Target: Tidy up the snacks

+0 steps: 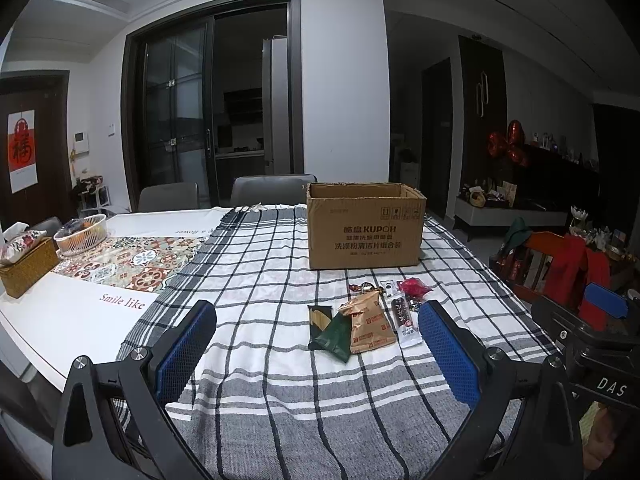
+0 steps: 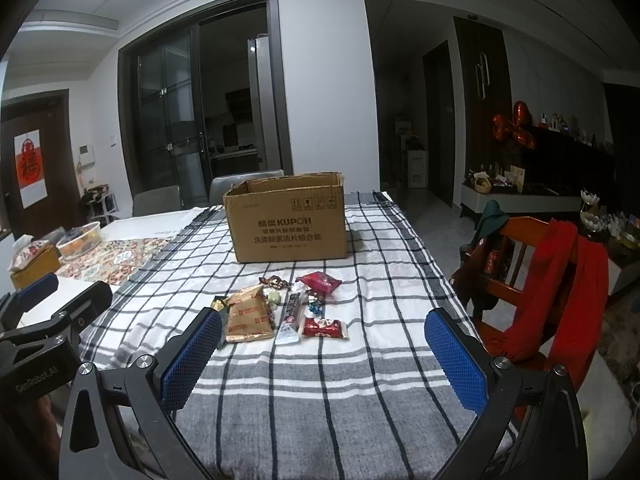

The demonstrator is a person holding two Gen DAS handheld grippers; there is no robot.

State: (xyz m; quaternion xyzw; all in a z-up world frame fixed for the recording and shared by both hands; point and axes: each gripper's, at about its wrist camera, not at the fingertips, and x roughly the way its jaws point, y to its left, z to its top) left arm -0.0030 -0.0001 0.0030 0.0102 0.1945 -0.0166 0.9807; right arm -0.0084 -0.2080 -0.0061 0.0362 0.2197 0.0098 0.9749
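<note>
Lying in a loose cluster, the snacks (image 2: 280,312) sat on the checked bench (image 2: 320,380) ahead of both tools.
The cardboard box (image 2: 288,224) stood open beyond them; left tool (image 1: 316,344) and right tool (image 2: 324,348) hovered spread, holding nothing.

The left gripper (image 1: 318,322) has black angular arms with triangular cut-outs, round silver screws at the joints, and fingers (image 1: 450,354) faced with blue mesh-textured pads. The right gripper (image 2: 326,330) is built alike, with the same blue pads on its fingers (image 2: 192,356). White lettering marks the bodies: "DAS" on the right one, "GenRobot.AI" on the left one.
</note>
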